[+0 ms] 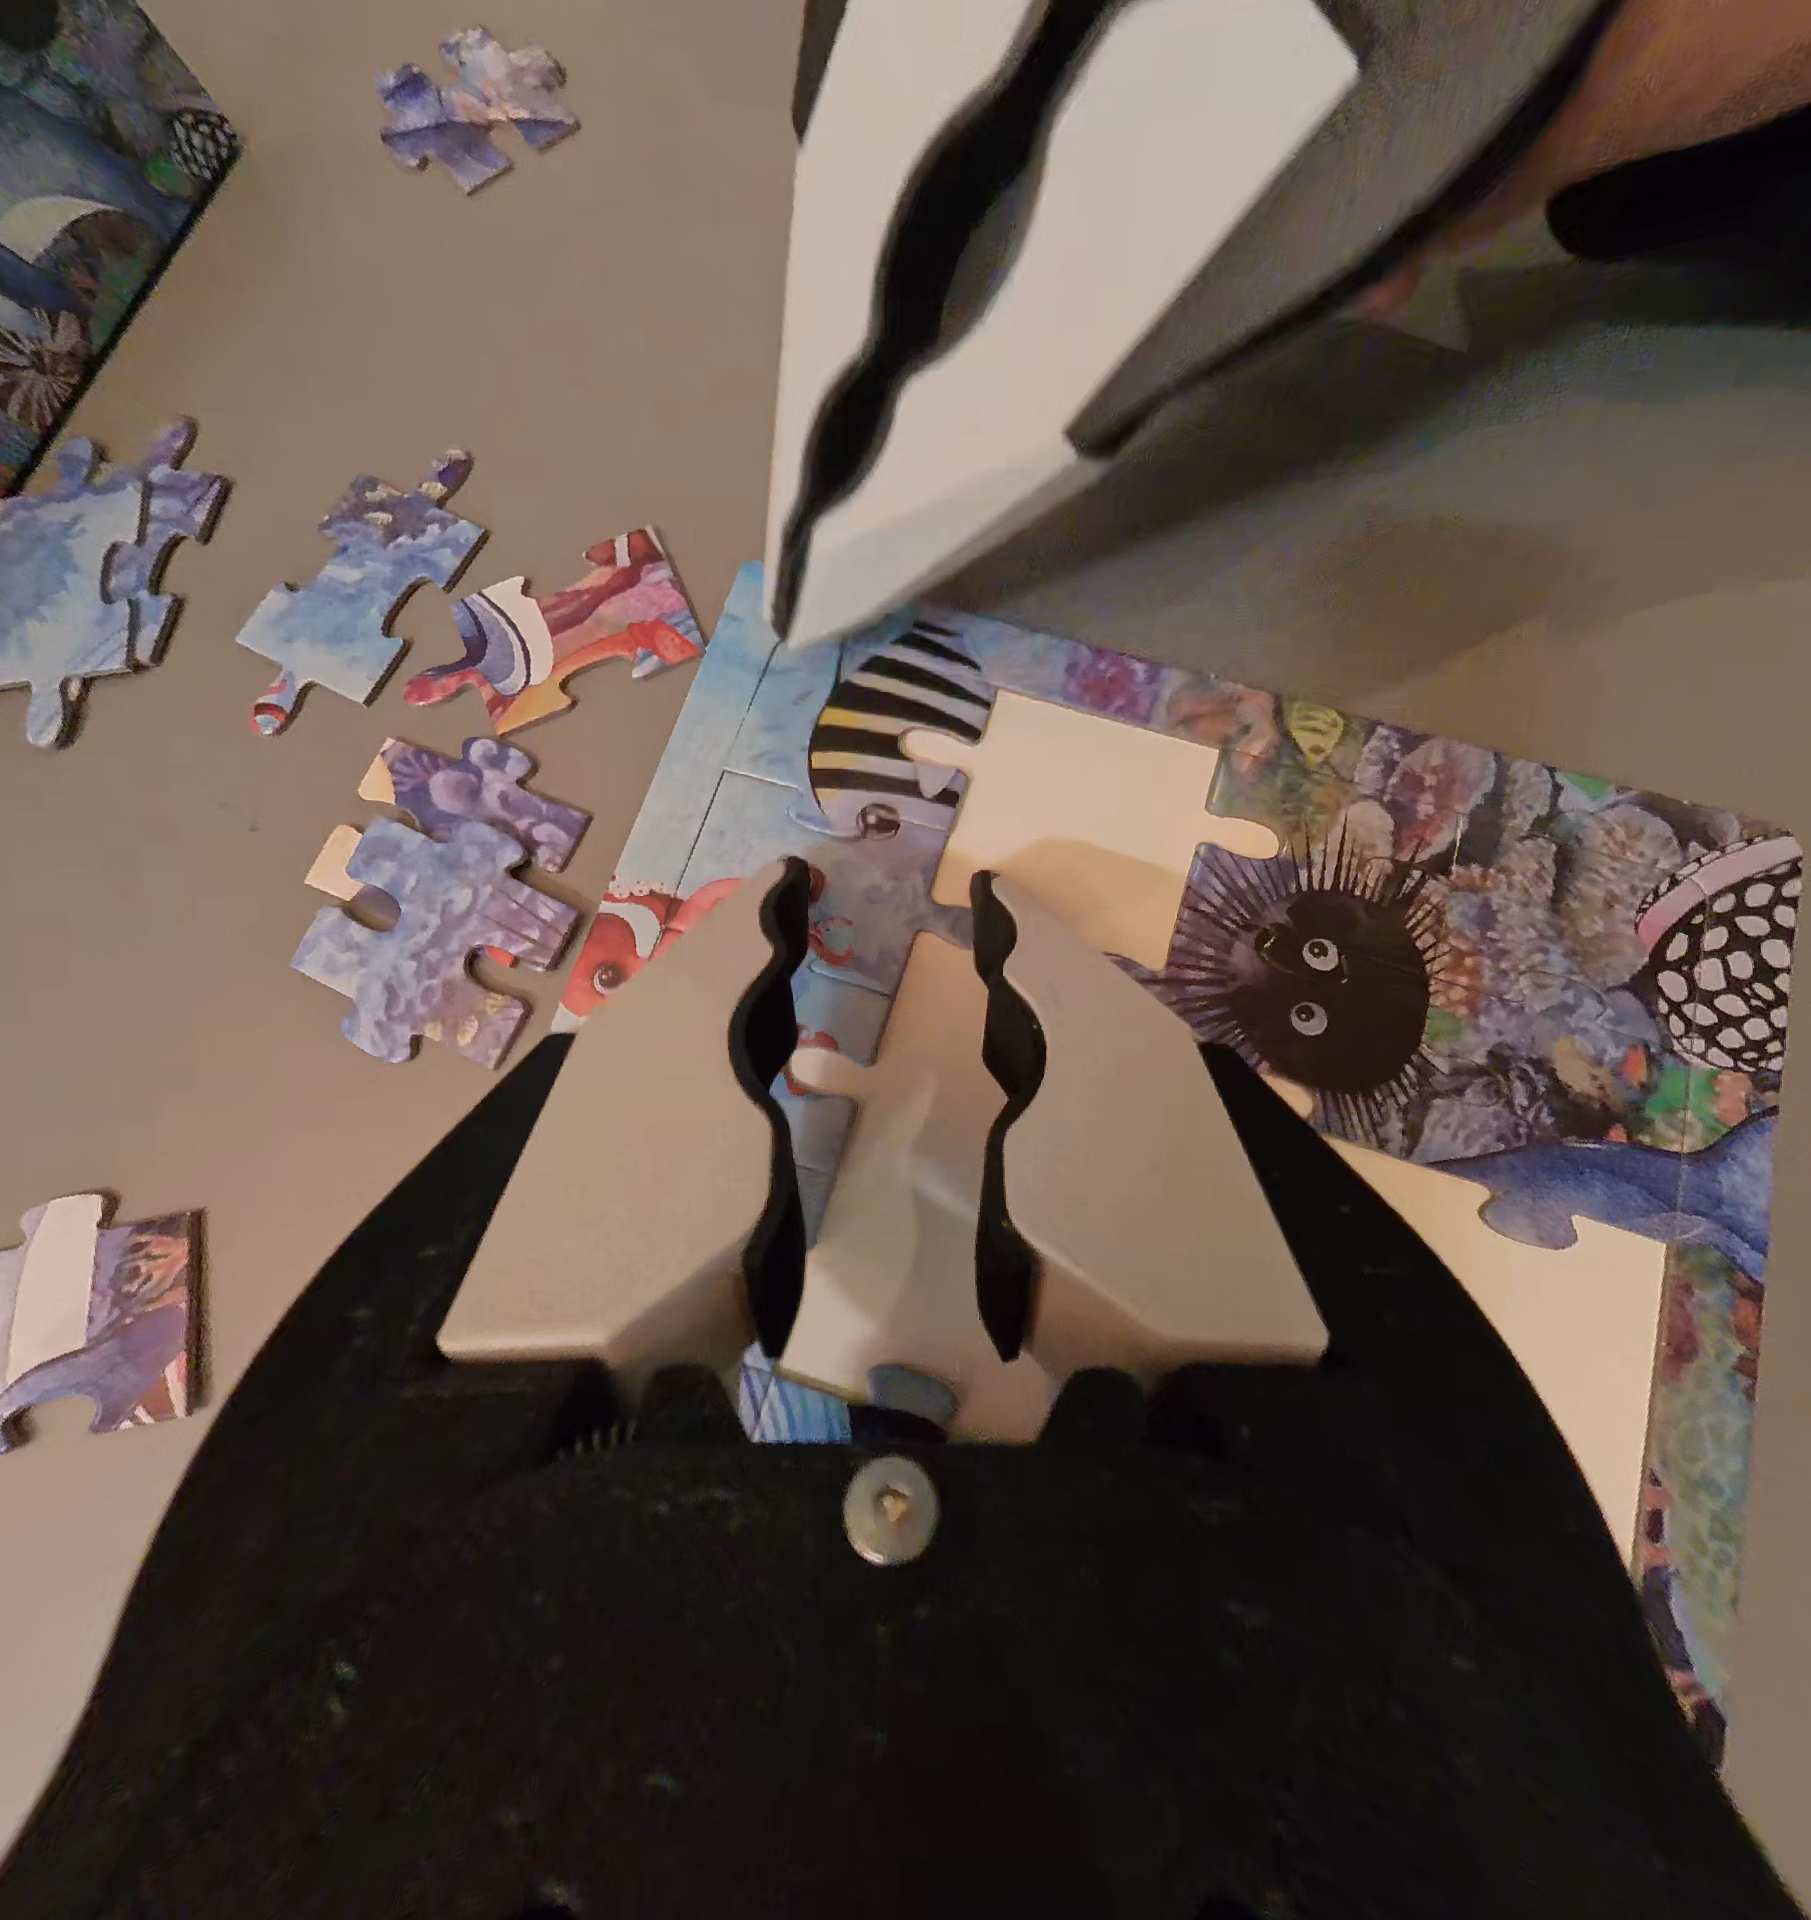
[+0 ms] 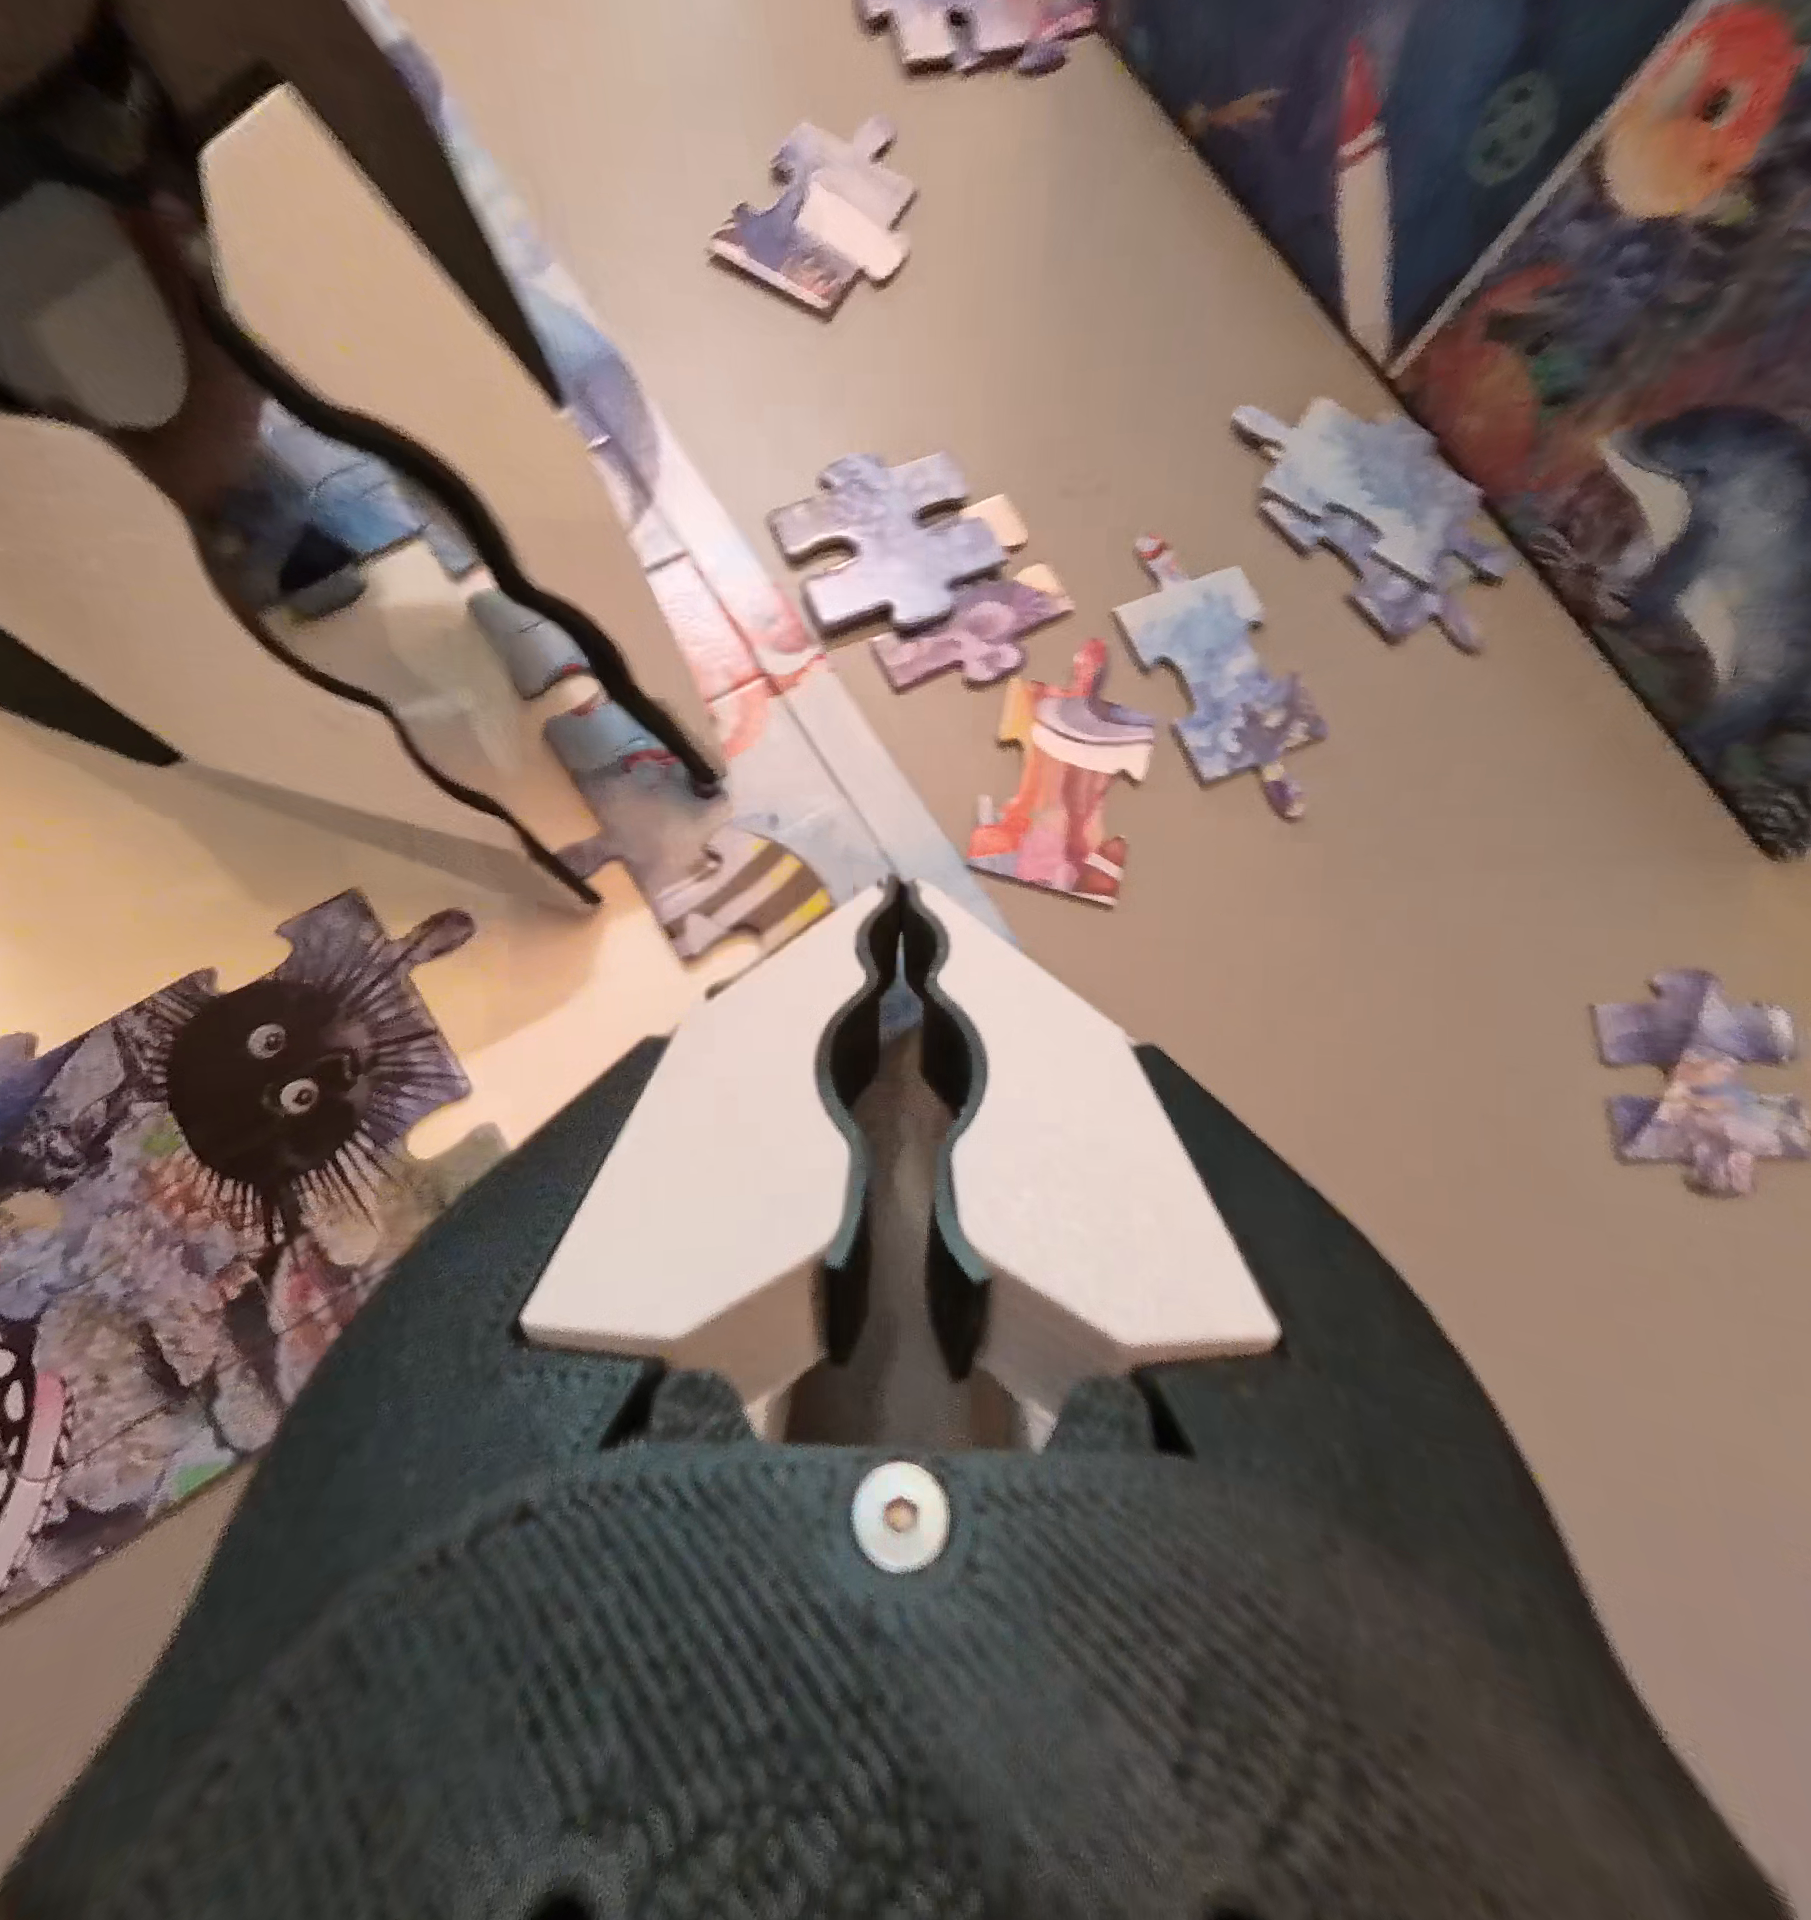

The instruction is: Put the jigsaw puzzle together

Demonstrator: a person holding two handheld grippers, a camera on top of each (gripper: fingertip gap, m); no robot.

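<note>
The partly built sea puzzle lies in its cream tray (image 1: 1077,790), with a black sea urchin (image 1: 1316,987) and a striped fish piece (image 1: 901,707) in place. My left gripper (image 1: 885,883) is open and empty, low over the puzzle's left side and a bare slot. My right gripper (image 1: 787,623) comes in from the top. It is shut, with its tips on the puzzle's far left corner beside the striped fish. In the right wrist view my right gripper (image 2: 899,896) shows nothing between its jaws. The open left gripper (image 2: 652,836) is at the upper left there, and the urchin (image 2: 288,1091) at the lower left.
Several loose pieces lie on the grey table left of the tray: pale blue ones (image 1: 80,582) (image 1: 361,592), an orange-pink one (image 1: 568,634), purple ones (image 1: 444,904) (image 1: 475,109). The puzzle box (image 1: 49,208) stands at the far left, also seen in the right wrist view (image 2: 1659,468). About 6 cm separates my left fingertips from my right. The black sea urchin (image 1: 1316,987) is about 6 cm from my left fingertips and 12 cm from my right. The right camera catches it too, in the right wrist view (image 2: 294,1062).
</note>
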